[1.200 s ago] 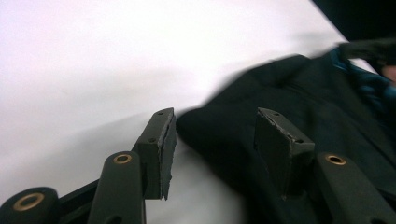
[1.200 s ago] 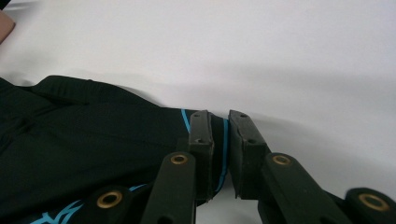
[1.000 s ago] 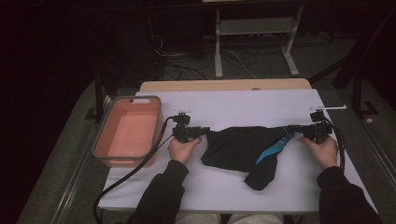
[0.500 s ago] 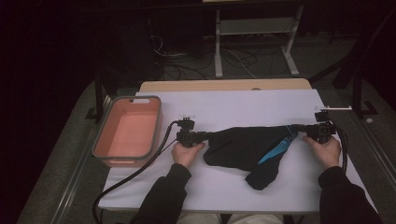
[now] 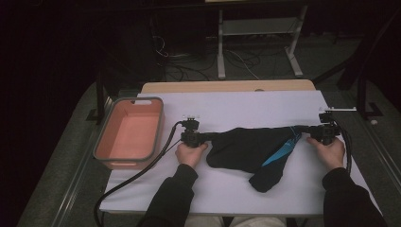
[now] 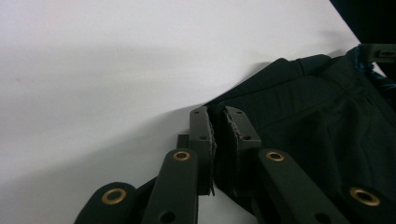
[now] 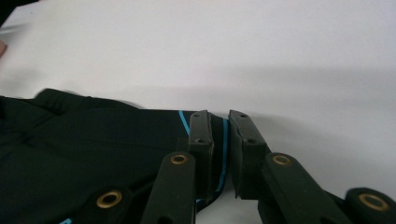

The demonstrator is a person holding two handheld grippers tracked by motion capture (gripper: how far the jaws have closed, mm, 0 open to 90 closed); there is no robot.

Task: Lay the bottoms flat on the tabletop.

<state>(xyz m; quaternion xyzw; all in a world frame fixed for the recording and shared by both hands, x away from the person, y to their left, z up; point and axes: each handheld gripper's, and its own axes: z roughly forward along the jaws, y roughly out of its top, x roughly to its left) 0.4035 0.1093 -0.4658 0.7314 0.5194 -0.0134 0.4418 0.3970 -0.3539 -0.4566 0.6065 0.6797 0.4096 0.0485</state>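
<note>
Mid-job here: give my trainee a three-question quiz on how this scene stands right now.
1. True or false: the left gripper fingers are shut on an edge of the black garment.
2. What does the right gripper hold: A) the cable, B) the garment's edge with the blue stripe, C) nothing?
3. What stands to the left of the garment on the white table?

Key:
1. True; they have just been closing on it.
2. B.
3. The pink basin.

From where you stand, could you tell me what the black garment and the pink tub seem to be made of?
The black garment looks like thin, stretchy knit fabric, matte, with a fine ribbed weave and blue trim; it creases and drapes softly between the grippers. The pink tub seems to be moulded plastic, smooth and slightly dull, with a grey rim and a cut-out handle, though silicone is possible.
</note>
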